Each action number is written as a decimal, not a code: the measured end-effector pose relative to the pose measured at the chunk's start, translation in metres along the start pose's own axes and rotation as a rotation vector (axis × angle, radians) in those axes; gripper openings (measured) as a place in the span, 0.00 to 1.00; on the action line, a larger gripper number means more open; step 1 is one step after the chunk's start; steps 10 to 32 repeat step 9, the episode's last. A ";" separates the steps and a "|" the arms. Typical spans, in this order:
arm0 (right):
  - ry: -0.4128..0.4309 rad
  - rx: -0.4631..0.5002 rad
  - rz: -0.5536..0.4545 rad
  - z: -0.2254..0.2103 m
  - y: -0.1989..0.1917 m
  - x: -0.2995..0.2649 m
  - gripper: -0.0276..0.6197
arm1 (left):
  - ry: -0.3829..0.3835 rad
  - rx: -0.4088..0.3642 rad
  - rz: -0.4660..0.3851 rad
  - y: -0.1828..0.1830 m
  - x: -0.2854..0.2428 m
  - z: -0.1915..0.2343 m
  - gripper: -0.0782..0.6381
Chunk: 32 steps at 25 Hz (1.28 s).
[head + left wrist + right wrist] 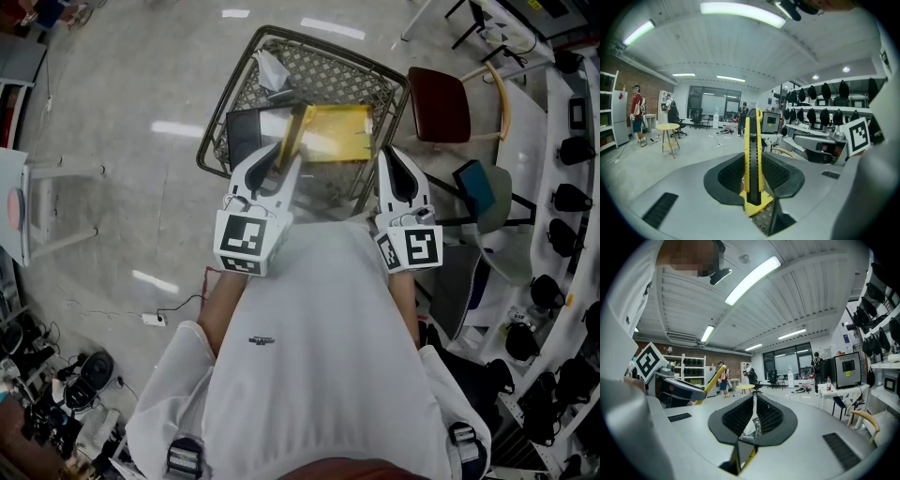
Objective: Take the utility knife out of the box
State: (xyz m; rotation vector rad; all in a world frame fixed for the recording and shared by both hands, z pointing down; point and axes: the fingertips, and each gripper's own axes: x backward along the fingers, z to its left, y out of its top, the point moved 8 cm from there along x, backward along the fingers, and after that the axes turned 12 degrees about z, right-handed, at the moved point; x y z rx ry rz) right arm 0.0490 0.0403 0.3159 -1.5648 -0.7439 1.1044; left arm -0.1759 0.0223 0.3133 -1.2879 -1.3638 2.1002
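My left gripper (283,157) is shut on the utility knife (298,127), a yellow handle with a black slider. In the left gripper view the knife (753,154) stands upright between the ribbed pads and reaches past the fingertips. The flat yellow box (342,131) hangs over a wire basket. At its right edge, my right gripper (387,156) is shut on a thin part of the box (740,456). Both grippers are held out level in front of the person's chest. The right gripper view shows the knife (710,379) slanting out of the left gripper at the left.
A wire mesh basket (323,70) stands on the grey floor below the box. A chair with a dark red seat (439,103) and a second chair (487,192) are at the right, beside shelves of black gear (567,197). Cables (155,319) lie at the left.
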 end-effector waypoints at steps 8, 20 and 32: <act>-0.003 -0.002 0.000 0.003 0.000 0.005 0.04 | -0.002 -0.001 -0.002 -0.001 0.006 -0.003 0.26; -0.002 -0.002 -0.001 0.005 0.000 0.006 0.04 | -0.001 -0.001 -0.003 -0.001 0.008 -0.003 0.26; -0.002 -0.002 -0.001 0.005 0.000 0.006 0.04 | -0.001 -0.001 -0.003 -0.001 0.008 -0.003 0.26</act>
